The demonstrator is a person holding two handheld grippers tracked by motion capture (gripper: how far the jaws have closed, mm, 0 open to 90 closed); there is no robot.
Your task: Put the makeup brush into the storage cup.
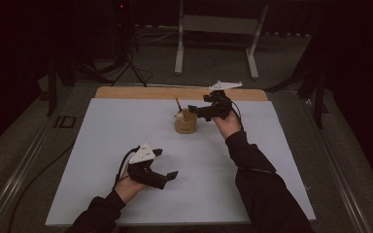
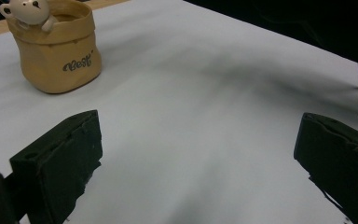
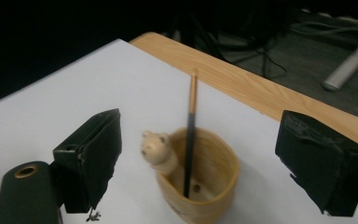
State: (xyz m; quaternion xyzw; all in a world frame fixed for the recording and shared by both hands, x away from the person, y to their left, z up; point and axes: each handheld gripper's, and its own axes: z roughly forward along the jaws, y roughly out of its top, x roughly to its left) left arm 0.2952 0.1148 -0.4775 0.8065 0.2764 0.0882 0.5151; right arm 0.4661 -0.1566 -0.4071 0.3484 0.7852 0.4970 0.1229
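The tan pen pot (image 3: 200, 182) stood upright on the white sheet (image 1: 126, 141) covering the tabletop (image 1: 126, 91), toward its far edge and near the middle of its width. A small bear figure (image 3: 156, 148) perched on the pot's rim, and a pencil (image 3: 190, 126) leaned inside it, dark along the lower shaft and wood-coloured at the top, its tip resting on the pot's floor.

My right tongs (image 1: 200, 109) hovered just above and beside the pot, jaws spread wide to either side of pencil and bear, touching neither; nothing was pinched between them.

My left tongs (image 1: 165, 165) were held well apart from the pot, over the near part of the sheet, jaws likewise spread and empty. In the left gripper view the pot (image 2: 56, 49) appeared at upper left, bearing dark lettering on its side.
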